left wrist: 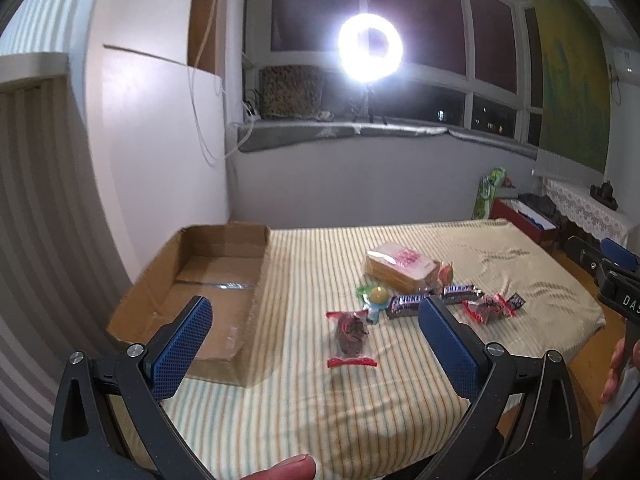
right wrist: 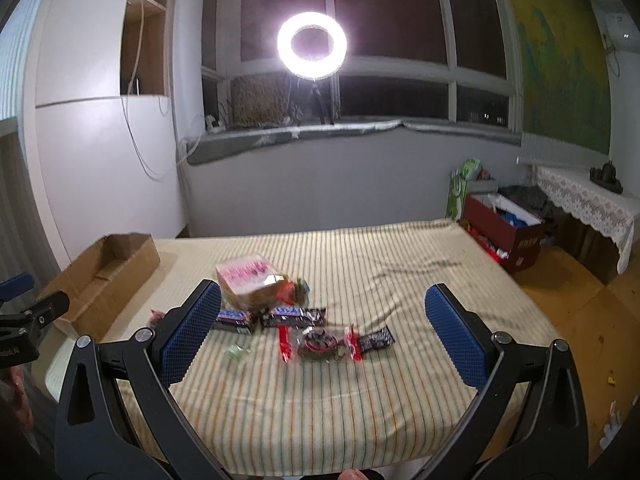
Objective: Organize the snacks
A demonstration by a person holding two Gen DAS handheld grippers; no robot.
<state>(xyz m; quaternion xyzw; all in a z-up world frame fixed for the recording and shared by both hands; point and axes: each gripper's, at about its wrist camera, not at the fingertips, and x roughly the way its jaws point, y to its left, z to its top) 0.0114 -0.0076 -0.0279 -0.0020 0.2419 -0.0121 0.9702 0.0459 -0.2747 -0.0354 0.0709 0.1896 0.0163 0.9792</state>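
Two pairs of tongs, mine, hang wide apart and hold nothing above the bed (left wrist: 400,392), whose cream sheet with thin green and yellow stripes carries everything. Largest on it is the shallow brown cardboard box (left wrist: 208,280), open-topped and bare inside, lying at the bed's left edge by the wall. Well apart from it, near the middle, the snacks sit in a loose heap: a clear-wrapped block of sliced bread with a pink label (left wrist: 402,266) at the back, two dark chocolate bars with blue and white lettering (left wrist: 412,304) just in front of it and close together, a clear packet of dark sweets with red crimped ends (right wrist: 316,342) nearest my right tongs (right wrist: 320,312), a second such packet (left wrist: 352,334) lying alone toward the box, and a small round green and yellow lollipop-like toy (left wrist: 376,298) between that packet and the bars. My left tongs (left wrist: 316,312) point between box and heap. I judge nothing has been packed yet. The risks I see: the soft sheet may give under a press, so a flat wrapper slips from the pads; the bars lie so close that a pinch could catch both or drag the bread; and a hard squeeze would crush the loaf.
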